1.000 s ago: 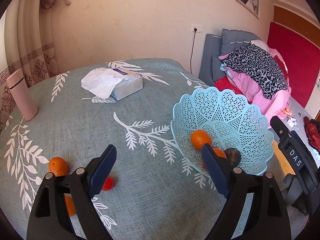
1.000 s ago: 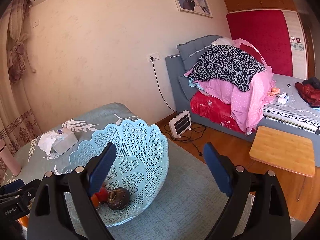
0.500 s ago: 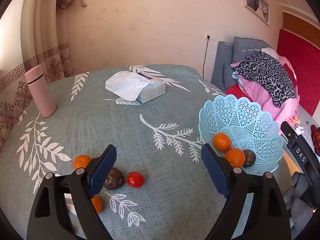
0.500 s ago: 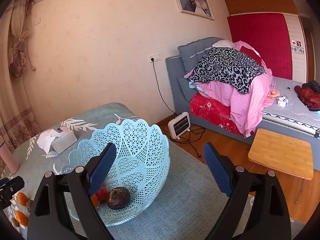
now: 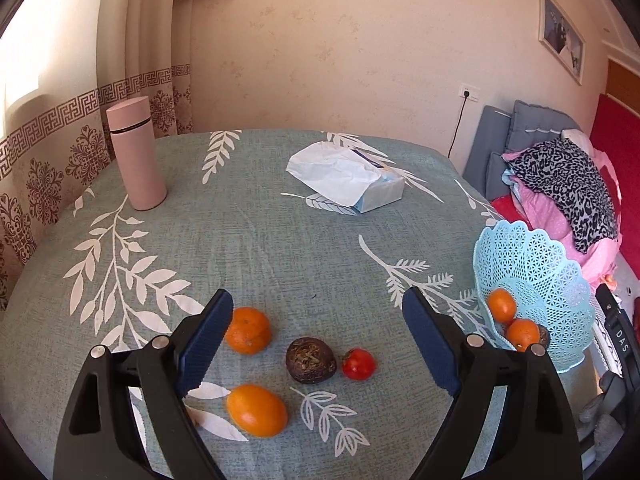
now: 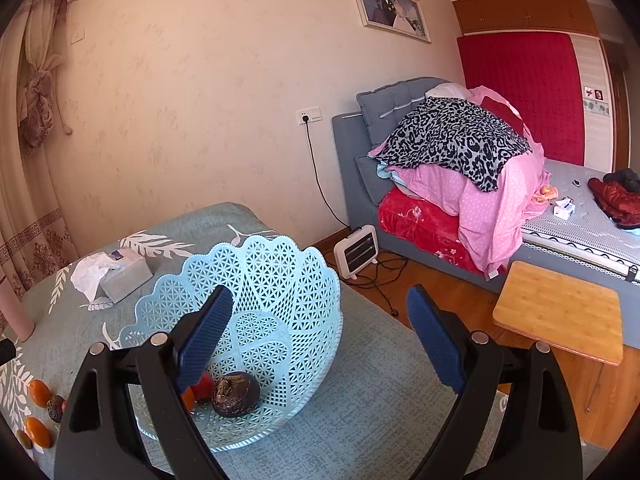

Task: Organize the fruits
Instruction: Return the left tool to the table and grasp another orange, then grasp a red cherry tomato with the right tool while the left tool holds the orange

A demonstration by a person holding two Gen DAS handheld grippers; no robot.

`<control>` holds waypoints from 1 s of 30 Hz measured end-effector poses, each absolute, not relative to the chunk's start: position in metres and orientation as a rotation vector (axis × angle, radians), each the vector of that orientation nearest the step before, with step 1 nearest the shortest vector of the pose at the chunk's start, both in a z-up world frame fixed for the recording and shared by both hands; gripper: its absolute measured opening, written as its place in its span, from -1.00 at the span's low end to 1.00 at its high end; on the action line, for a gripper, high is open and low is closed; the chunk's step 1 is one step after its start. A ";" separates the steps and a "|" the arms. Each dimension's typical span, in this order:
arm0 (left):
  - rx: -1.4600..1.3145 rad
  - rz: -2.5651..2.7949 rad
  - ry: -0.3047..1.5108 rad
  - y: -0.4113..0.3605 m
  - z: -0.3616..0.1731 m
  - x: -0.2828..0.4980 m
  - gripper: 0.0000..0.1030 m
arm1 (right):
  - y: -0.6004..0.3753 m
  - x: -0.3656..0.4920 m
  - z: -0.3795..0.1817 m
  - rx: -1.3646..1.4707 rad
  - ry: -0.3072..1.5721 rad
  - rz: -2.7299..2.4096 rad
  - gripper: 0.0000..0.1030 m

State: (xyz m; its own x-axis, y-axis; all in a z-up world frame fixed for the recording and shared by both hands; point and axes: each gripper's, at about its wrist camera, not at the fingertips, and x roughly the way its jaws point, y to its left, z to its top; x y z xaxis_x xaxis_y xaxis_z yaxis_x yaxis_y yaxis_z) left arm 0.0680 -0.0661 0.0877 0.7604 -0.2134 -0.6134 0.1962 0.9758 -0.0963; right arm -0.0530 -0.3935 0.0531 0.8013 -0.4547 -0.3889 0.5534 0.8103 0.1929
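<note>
Partly done: basket [image 5: 560, 280] at right holds three fruits; two oranges [image 5: 248, 330], dark fruit [image 5: 311, 360], tomato [image 5: 359, 364] remain lower centre. Left gripper [image 5: 316, 344] and right gripper [image 6: 320, 348] both wide open, empty.

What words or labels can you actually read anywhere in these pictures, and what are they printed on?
"DAS": white letters on the black right gripper, seen at the edge of the left wrist view.
The tissue pack carries a dark blue label, too small to read.
The framed photo on the wall shows no readable text.
</note>
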 end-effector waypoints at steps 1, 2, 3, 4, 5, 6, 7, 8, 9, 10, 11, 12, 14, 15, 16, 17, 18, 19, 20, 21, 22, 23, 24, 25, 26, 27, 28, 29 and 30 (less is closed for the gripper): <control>-0.036 -0.211 0.673 -0.061 0.088 0.070 0.67 | -0.394 -0.053 0.053 0.306 0.336 -0.549 0.75; -0.045 -0.199 0.677 -0.056 0.088 0.072 0.67 | -0.393 -0.053 0.053 0.306 0.336 -0.549 0.75; -0.056 -0.190 0.684 -0.050 0.087 0.075 0.67 | -0.393 -0.053 0.053 0.305 0.337 -0.549 0.75; -0.069 -0.182 0.694 -0.045 0.087 0.077 0.67 | -0.393 -0.053 0.053 0.304 0.337 -0.548 0.75; -0.083 -0.176 0.706 -0.040 0.086 0.081 0.67 | -0.393 -0.053 0.053 0.302 0.336 -0.548 0.75; -0.100 -0.169 0.719 -0.035 0.085 0.085 0.67 | -0.393 -0.053 0.053 0.302 0.337 -0.548 0.75; -0.114 -0.163 0.731 -0.031 0.083 0.088 0.67 | -0.393 -0.053 0.053 0.301 0.337 -0.548 0.75; -0.125 -0.160 0.743 -0.028 0.081 0.092 0.67 | -0.393 -0.052 0.053 0.300 0.338 -0.548 0.75; -0.130 -0.158 0.756 -0.026 0.079 0.095 0.67 | -0.393 -0.053 0.052 0.301 0.338 -0.548 0.75; -0.132 -0.156 0.772 -0.024 0.076 0.098 0.66 | -0.393 -0.052 0.052 0.300 0.339 -0.548 0.75; -0.133 -0.155 0.788 -0.024 0.072 0.101 0.61 | -0.393 -0.052 0.052 0.300 0.338 -0.548 0.75; -0.136 -0.157 0.804 -0.024 0.069 0.104 0.52 | -0.393 -0.052 0.052 0.300 0.339 -0.548 0.75; -0.144 -0.159 0.842 -0.023 0.060 0.111 0.45 | -0.393 -0.052 0.052 0.298 0.341 -0.546 0.75; -0.148 -0.160 0.858 -0.024 0.056 0.114 0.40 | -0.392 -0.052 0.051 0.296 0.342 -0.545 0.75; -0.148 -0.159 0.873 -0.024 0.051 0.117 0.37 | -0.392 -0.052 0.051 0.295 0.343 -0.544 0.75; -0.145 -0.155 0.890 -0.025 0.047 0.120 0.29 | -0.392 -0.052 0.051 0.294 0.344 -0.543 0.75; -0.143 -0.153 0.905 -0.025 0.044 0.123 0.20 | -0.391 -0.051 0.051 0.293 0.345 -0.542 0.75; -0.142 -0.155 0.918 -0.025 0.040 0.126 0.18 | -0.391 -0.050 0.051 0.291 0.346 -0.541 0.75; -0.142 -0.155 0.929 -0.026 0.037 0.128 0.14 | -0.391 -0.050 0.051 0.290 0.347 -0.540 0.75; -0.141 -0.154 0.939 -0.026 0.034 0.131 0.12 | -0.390 -0.050 0.051 0.289 0.348 -0.539 0.75; -0.140 -0.153 0.948 -0.026 0.032 0.132 0.08 | -0.390 -0.049 0.051 0.287 0.349 -0.538 0.75; -0.139 -0.152 0.956 -0.027 0.029 0.134 0.03 | -0.390 -0.049 0.051 0.285 0.349 -0.538 0.75; -0.138 -0.151 0.963 -0.027 0.026 0.135 -0.06 | -0.390 -0.049 0.051 0.284 0.349 -0.538 0.75; -0.136 -0.149 0.972 -0.027 0.024 0.135 -0.11 | -0.389 -0.049 0.051 0.281 0.348 -0.538 0.75; -0.135 -0.149 0.981 -0.027 0.021 0.136 -0.20 | -0.388 -0.049 0.051 0.278 0.346 -0.539 0.75; -0.133 -0.146 0.985 -0.027 0.019 0.136 -0.24 | -0.388 -0.049 0.051 0.274 0.343 -0.540 0.75; -0.134 -0.148 0.982 -0.026 0.019 0.135 -0.24 | -0.387 -0.050 0.052 0.269 0.339 -0.542 0.75; -0.135 -0.149 0.979 -0.026 0.020 0.134 -0.25 | -0.385 -0.050 0.052 0.262 0.335 -0.543 0.75; -0.138 -0.144 0.976 -0.025 0.021 0.133 -0.25 | -0.384 -0.051 0.053 0.255 0.329 -0.546 0.75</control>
State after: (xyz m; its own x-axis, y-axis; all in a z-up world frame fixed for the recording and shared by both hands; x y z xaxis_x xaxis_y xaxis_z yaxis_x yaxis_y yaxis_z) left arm 0.1331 -0.0249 0.0208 0.5519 -0.1830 -0.8136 0.0593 0.9818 -0.1806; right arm -0.0507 -0.3841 0.0527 0.8048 -0.4635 -0.3708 0.5441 0.8257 0.1488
